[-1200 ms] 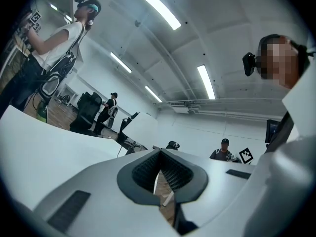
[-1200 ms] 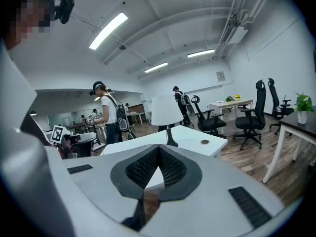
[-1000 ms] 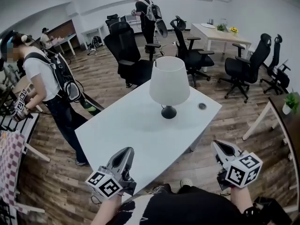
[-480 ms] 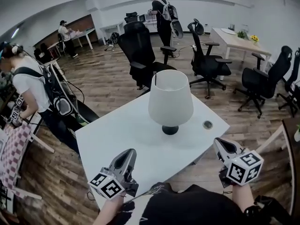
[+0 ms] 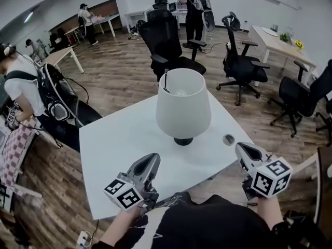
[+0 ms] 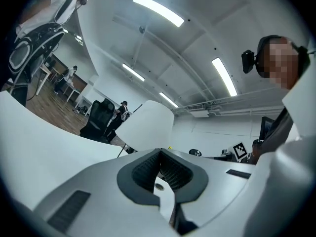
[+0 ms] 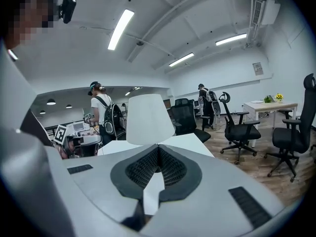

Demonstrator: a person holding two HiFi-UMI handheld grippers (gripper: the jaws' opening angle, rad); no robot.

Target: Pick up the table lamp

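A table lamp [image 5: 183, 110] with a white cone shade and a dark round base [image 5: 183, 141] stands upright near the middle of the white table [image 5: 119, 144]. My left gripper [image 5: 154, 158] hovers over the table's near edge, short of the lamp and to its left, jaws shut and empty. My right gripper [image 5: 241, 148] is off the table's right corner, level with the lamp's base, also shut and empty. The shade shows ahead in the left gripper view [image 6: 148, 125] and in the right gripper view [image 7: 148, 118], above each gripper's tips [image 6: 159, 152] [image 7: 158, 147].
A round cable hole [image 5: 229, 139] sits in the table right of the lamp. Black office chairs [image 5: 168, 45] [image 5: 241, 66] stand behind the table. A person with a backpack [image 5: 31, 95] stands at the left; another person [image 5: 194, 9] stands far back. A second white table [image 5: 280, 43] is at the right.
I have come closer to the table: lamp and table have grown larger in the head view. Both grippers have advanced toward the lamp, the left now over the tabletop edge.
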